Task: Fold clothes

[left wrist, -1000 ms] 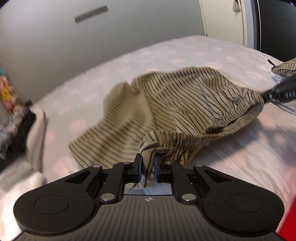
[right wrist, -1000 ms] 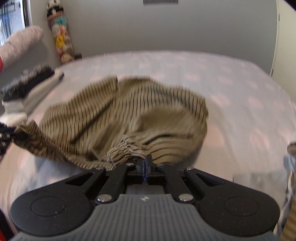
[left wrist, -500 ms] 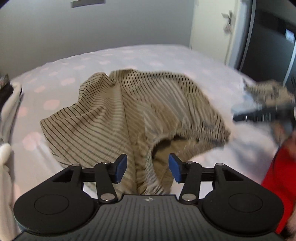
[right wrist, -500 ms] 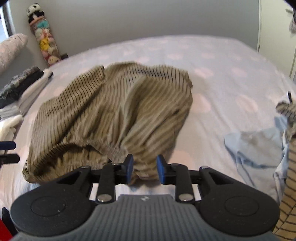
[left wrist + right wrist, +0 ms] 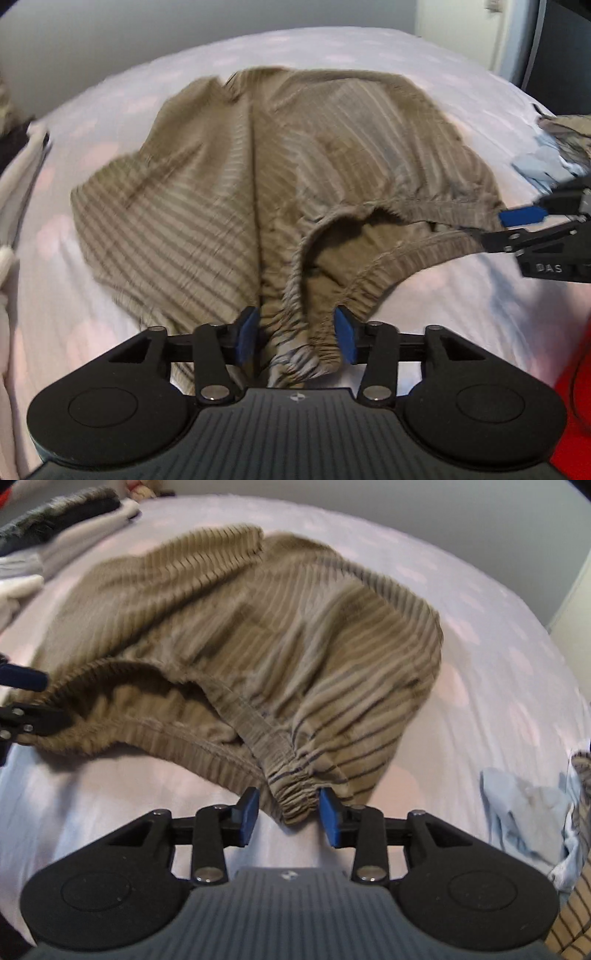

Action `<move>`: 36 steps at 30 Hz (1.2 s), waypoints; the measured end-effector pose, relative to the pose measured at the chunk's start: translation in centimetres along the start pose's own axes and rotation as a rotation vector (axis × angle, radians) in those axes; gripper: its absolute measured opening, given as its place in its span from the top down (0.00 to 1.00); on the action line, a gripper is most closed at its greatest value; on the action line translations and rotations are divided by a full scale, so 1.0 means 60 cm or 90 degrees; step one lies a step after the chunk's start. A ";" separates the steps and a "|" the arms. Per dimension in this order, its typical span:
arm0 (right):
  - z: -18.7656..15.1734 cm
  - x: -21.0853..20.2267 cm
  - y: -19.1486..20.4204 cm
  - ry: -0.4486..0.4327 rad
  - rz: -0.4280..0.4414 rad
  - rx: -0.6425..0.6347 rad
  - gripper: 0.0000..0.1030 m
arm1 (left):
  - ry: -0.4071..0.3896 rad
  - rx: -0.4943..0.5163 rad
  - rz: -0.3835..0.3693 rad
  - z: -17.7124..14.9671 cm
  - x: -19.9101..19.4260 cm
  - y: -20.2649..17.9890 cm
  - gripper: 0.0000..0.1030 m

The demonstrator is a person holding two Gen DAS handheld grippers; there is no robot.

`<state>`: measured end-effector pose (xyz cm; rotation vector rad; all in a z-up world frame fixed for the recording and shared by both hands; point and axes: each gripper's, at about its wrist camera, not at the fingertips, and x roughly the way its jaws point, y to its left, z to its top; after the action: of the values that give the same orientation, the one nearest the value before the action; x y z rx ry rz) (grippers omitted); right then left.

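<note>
Two grippers sit at the near edge of a bed [image 5: 461, 314] with a pale pink-spotted sheet, each at one end of the elastic waistband [image 5: 373, 269] of olive striped shorts [image 5: 192, 206] spread across the middle of the bed. Folded clothes [image 5: 62, 520] are stacked along the bed's left edge. The left gripper [image 5: 295, 334] has its blue pads standing apart, having just closed somewhat; the bunched left end of the waistband lies between them, though the blur hides whether the pads touch it. The right gripper [image 5: 288, 816] is likewise spread, jaws just narrowed a little, with the gathered right end of the waistband between the pads but not squeezed. A crumpled light-blue garment [image 5: 524, 819] lies near the bed's right edge.
</note>
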<state>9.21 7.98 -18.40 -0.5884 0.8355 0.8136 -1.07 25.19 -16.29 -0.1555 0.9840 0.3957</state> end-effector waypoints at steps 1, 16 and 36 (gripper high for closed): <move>0.001 0.004 -0.005 0.004 -0.004 0.008 0.75 | 0.003 -0.011 0.002 0.000 0.000 0.006 0.67; -0.044 -0.114 -0.119 -0.022 0.104 0.243 0.95 | -0.065 0.162 0.031 -0.029 -0.137 -0.008 0.95; -0.050 -0.099 -0.037 0.070 0.083 0.017 0.69 | 0.155 0.385 0.029 -0.098 -0.060 -0.054 0.94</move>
<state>7.36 2.23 -14.86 -0.5637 0.9911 0.8931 -6.15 19.50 -16.67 0.3752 1.3077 0.1080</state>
